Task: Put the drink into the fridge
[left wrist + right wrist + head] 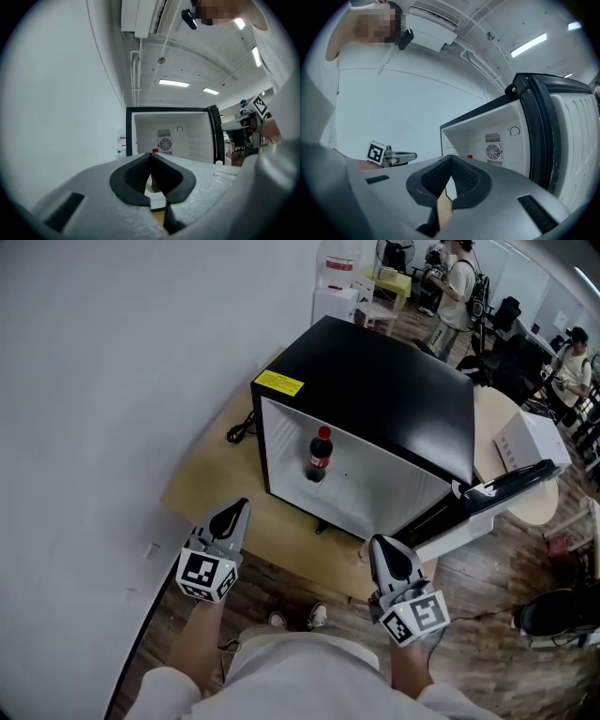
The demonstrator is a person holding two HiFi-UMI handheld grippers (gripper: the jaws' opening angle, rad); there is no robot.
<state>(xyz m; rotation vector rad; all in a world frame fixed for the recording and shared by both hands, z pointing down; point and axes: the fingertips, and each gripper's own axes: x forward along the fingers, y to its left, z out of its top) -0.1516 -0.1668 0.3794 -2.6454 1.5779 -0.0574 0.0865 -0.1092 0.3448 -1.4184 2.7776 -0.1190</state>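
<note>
Drink (320, 456), a dark bottle with a red cap and red label, stands upright on the white floor of the fridge (375, 381), toward the left side of the compartment and apart from its walls. The fridge is a small black box with a white interior, and a yellow label (278, 382) sits at its top front corner. Its door (487, 498) is swung wide open to the right. On the back wall, a round fan grille (164, 142) shows, with the bottle's red cap low and to its left in the left gripper view.

The fridge sits on a light wooden desk (211, 479), and a black cable (242, 427) lies beside its left wall. A white box (530, 442) rests on the desk behind the door.

In front of the open fridge, the left gripper (236, 510) has its jaws pressed together with nothing between them. The right gripper (380, 545), near the foot of the door, also has its jaws closed tip to tip and empty.
</note>
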